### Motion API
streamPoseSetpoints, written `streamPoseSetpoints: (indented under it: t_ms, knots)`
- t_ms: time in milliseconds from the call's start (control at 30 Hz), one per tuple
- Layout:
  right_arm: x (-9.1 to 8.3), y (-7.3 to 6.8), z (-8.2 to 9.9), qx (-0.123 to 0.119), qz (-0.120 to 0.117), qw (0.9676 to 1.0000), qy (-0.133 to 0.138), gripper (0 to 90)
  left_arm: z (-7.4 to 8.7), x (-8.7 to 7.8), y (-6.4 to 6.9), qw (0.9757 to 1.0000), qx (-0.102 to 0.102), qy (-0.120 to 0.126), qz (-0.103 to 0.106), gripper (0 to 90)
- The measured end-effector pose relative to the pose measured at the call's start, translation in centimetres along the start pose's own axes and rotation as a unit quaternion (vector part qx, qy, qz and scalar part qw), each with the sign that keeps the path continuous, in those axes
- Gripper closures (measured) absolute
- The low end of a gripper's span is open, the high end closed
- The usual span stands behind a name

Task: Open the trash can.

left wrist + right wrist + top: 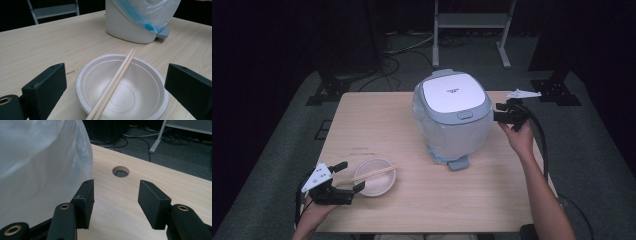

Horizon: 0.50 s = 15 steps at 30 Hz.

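Your right gripper (pixel 498 113) hangs beside the bagged rice cooker (pixel 453 115) at the worktop's (pixel 377 120) far right, fingers apart and empty. Your left gripper (pixel 353 176) is open around the bowl (pixel 122 85) holding 2 chopsticks (pixel 113 83).

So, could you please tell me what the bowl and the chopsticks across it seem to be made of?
The bowl looks like moulded paper pulp or foam: matte, off-white, with pressed rings. The chopsticks look like bare bamboo or wood: pale tan and unvarnished.

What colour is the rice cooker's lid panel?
White, framed by a grey-blue rim; the rice cooker's lid panel shows best in the high view.
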State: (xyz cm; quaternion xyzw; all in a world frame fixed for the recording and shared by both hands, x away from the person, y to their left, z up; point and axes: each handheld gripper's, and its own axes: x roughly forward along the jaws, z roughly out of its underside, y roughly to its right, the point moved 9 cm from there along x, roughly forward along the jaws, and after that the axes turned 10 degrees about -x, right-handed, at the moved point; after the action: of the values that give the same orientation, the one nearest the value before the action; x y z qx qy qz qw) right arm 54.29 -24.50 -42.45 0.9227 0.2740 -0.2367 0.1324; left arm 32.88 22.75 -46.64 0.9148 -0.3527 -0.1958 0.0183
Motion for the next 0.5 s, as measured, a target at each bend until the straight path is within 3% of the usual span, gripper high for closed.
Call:
streamPoseSetpoints:
  t_ms: [133,200,300,367,433,500]
  knots:
    - [1.4,0.0,-0.5,-0.006,0.005,0.9999,0.009,41.1,0.0,0.0,0.0,1.0,0.002,0.0,0.002,3.1]
    - [1.9,-0.4,-0.7,-0.006,-0.011,0.9999,0.007,39.5,0.0,0.0,0.1,1.0,0.001,-0.001,0.003,3.1]
    - [2.3,-1.5,-1.2,-0.025,-0.033,0.999,0.019,38.2,0.0,0.0,0.1,1.0,0.002,0.0,0.005,3.1]
    - [2.5,-2.2,-1.3,-0.031,-0.049,0.998,0.023,43.8,0.0,-0.1,0.1,1.0,0.002,0.001,0.004,3.1]
    - [2.5,-2.3,-1.3,-0.033,-0.051,0.9978,0.025,42.0,-0.1,-0.1,0.1,1.0,0.002,0.003,0.005,3.1]
    - [2.4,-2.6,-1.3,-0.034,-0.056,0.9976,0.022,45.8,-0.1,-0.2,0.1,1.0,0.003,0.003,0.005,3.1]
